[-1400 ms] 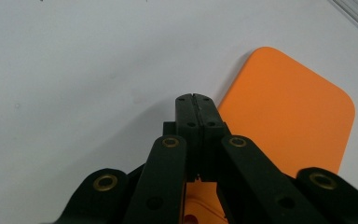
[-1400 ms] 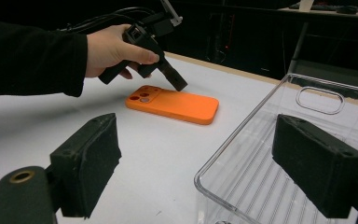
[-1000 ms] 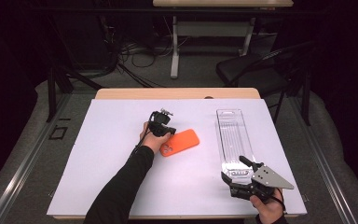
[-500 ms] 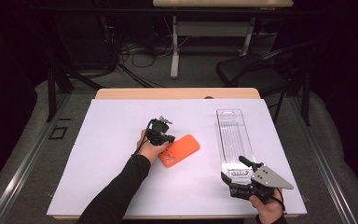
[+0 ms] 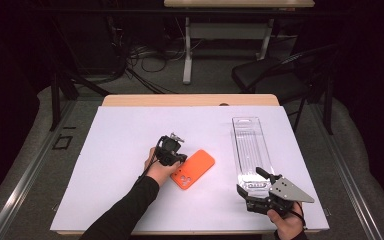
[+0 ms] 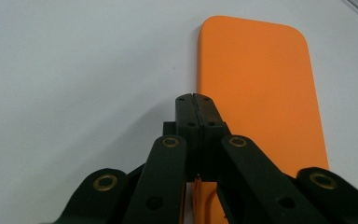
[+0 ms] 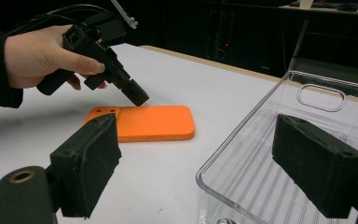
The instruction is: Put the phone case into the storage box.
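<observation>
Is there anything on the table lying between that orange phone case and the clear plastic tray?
Nothing visible does. Between the orange phone case and the clear plastic tray there is just bare white table. The shut left gripper hovers at the case's edge, and the right gripper sits open at the tray's near end.

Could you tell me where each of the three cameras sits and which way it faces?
High view: fixed above the near table edge, looking forward and down; both forearms, left claw, right claw.
Left gripper view: rides the left claw, looking down its shut jaws at the orange phone case.
Right gripper view: rides the right claw, looking across the table between open jaws; the left hand shows.
Shared: the phone case and clear tray.
</observation>
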Motion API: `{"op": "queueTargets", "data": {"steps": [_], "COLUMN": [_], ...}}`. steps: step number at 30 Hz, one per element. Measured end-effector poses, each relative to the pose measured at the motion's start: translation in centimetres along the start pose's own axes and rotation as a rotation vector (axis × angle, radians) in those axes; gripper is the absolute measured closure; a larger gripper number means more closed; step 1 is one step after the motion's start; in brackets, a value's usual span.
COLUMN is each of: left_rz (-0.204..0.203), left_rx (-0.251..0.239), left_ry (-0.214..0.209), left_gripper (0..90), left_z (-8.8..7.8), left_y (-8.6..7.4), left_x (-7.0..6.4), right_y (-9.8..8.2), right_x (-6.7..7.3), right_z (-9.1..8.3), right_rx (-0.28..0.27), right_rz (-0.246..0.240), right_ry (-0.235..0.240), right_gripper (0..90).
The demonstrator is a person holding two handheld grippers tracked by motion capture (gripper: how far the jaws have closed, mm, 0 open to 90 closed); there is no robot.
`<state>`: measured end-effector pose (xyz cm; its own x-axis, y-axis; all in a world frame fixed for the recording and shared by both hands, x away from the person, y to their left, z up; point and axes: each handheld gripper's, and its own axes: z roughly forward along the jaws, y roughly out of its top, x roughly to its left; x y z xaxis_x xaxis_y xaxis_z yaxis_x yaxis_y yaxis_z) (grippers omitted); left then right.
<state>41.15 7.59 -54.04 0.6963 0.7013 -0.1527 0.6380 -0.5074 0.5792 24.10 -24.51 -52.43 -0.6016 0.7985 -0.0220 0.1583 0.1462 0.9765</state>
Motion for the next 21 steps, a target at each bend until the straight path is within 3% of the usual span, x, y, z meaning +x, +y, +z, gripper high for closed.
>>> {"op": "queueTargets", "data": {"steps": [6,11,18,20,21], "left_rz": [0.005,-0.013,-0.038,-0.038,-0.037], "left_rx": [0.012,0.019,0.016,0.015,0.015], "left_ry": [-0.005,-0.013,-0.03,-0.041,-0.043], "left_gripper": [90.0,90.0,83.1,74.5,74.5], "left_z": [-0.1,0.0,-0.7,-1.0,-1.2], "left_y": [-0.1,0.0,0.4,0.6,0.7], "left_x": [-0.3,0.0,-0.1,-0.2,-0.3], "right_y": [0.0,-0.1,-0.1,-0.1,-0.1], "right_x": [0.0,-0.1,-0.1,-0.1,-0.1], "right_z": [0.0,0.0,0.0,0.0,0.0], "right_rx": [0.0,0.0,0.002,0.004,0.004], "right_rz": [0.001,0.005,0.005,0.005,0.005], "right_ry": [0.002,-0.001,-0.002,-0.002,-0.002], "right_gripper": [14.3,14.3,14.3,14.3,14.3]}}
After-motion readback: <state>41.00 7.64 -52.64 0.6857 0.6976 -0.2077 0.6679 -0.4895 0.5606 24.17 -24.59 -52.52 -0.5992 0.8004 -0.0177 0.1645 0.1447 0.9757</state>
